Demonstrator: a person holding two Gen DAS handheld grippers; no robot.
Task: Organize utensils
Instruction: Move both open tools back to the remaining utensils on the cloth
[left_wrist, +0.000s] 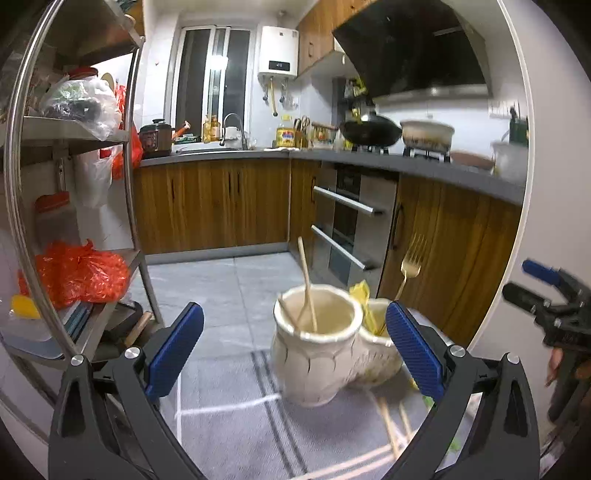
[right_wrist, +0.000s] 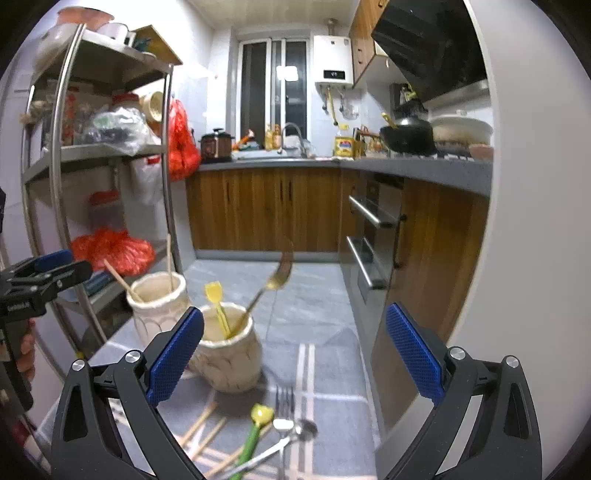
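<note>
Two joined cream ceramic holders stand on a grey striped mat. The left holder (left_wrist: 317, 347) (right_wrist: 159, 299) holds wooden chopsticks (left_wrist: 306, 284). The right holder (right_wrist: 229, 354) (left_wrist: 380, 350) holds a gold fork (right_wrist: 280, 273) (left_wrist: 412, 258) and a yellow utensil (right_wrist: 218, 302). Loose on the mat lie a silver fork (right_wrist: 285, 402), a spoon (right_wrist: 306, 430), a green-handled utensil (right_wrist: 255, 432) and chopsticks (right_wrist: 201, 428). My left gripper (left_wrist: 295, 347) is open and empty around the holders. My right gripper (right_wrist: 295, 350) is open and empty above the loose utensils.
A metal shelf rack (right_wrist: 62, 155) with red bags stands at the left. Wooden cabinets (right_wrist: 266, 206) and an oven front (right_wrist: 369, 236) line the back and right. The mat (right_wrist: 332, 387) lies on a table edge above the tiled floor.
</note>
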